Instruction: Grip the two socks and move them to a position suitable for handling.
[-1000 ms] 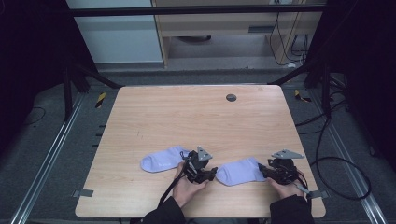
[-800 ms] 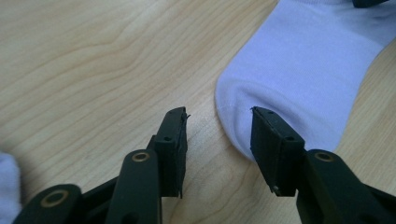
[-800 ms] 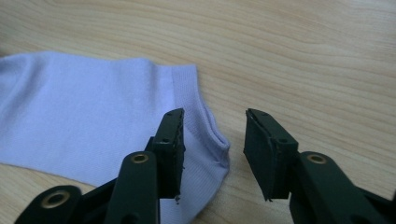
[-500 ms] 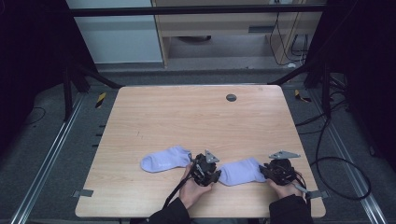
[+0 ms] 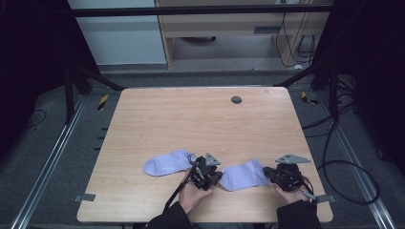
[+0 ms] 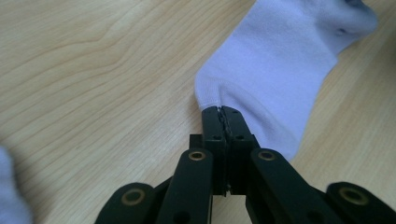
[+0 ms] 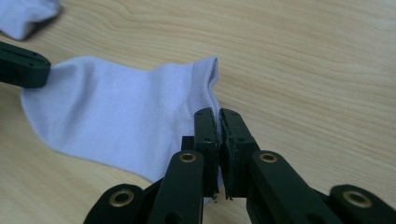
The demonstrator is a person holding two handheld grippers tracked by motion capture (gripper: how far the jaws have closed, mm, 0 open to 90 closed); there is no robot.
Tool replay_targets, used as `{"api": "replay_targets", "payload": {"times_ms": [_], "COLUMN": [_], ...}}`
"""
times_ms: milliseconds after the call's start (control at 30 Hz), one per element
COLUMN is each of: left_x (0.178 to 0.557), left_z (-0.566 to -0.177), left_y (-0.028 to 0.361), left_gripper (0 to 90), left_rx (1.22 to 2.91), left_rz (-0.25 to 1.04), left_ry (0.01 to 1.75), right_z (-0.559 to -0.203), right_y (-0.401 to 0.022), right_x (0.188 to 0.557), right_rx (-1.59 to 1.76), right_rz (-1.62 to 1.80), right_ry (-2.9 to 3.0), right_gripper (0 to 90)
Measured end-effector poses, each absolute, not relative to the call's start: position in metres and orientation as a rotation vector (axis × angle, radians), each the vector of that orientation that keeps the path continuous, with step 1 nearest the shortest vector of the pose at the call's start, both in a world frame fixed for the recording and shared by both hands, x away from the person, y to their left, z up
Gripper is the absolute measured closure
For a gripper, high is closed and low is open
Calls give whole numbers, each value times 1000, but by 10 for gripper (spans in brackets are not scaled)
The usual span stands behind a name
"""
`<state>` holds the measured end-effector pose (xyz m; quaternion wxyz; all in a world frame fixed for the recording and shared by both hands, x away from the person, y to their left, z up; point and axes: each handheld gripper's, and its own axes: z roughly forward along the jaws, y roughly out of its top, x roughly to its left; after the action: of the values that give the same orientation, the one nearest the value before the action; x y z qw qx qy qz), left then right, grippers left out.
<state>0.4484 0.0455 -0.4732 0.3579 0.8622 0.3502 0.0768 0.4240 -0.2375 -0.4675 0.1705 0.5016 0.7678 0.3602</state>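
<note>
High view: sock (image 5: 244, 174) lengthwise left-right, seemingly.

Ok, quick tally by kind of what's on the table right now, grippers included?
Lavender socks: 2, one lying free, one pinched at both ends
Grippers: 2, left gripper and right gripper, jaws just closed on that sock
Total: 4

Black hand-held gripper (image 6: 223, 114) jaws with brass-ringed screws, grey triangular top plates, dark sleeves (image 5: 165, 220)
</note>
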Motion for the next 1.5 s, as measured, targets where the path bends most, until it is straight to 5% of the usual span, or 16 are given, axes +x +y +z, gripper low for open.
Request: {"api": "replay_targets", "payload": {"times_ms": [800, 1233, 1500], "left_x": [438, 435, 439], "left_z": [-483, -463, -452], "left_y": [113, 136, 173], "left_gripper": [865, 557, 507], "left_rx": [2259, 2162, 2084], "left_rz": [203, 329, 387], "left_ry": [975, 988, 1066], "right_z": [-478, -474, -462], "right_y": [-178, -184, -177], "right_x": [413, 412, 420], "right_rx": [1360, 1351, 1320], "right_rz": [1011, 1053, 1140], "right_ry": [2357, 2260, 2212], "right_gripper": [859, 690, 603]}}
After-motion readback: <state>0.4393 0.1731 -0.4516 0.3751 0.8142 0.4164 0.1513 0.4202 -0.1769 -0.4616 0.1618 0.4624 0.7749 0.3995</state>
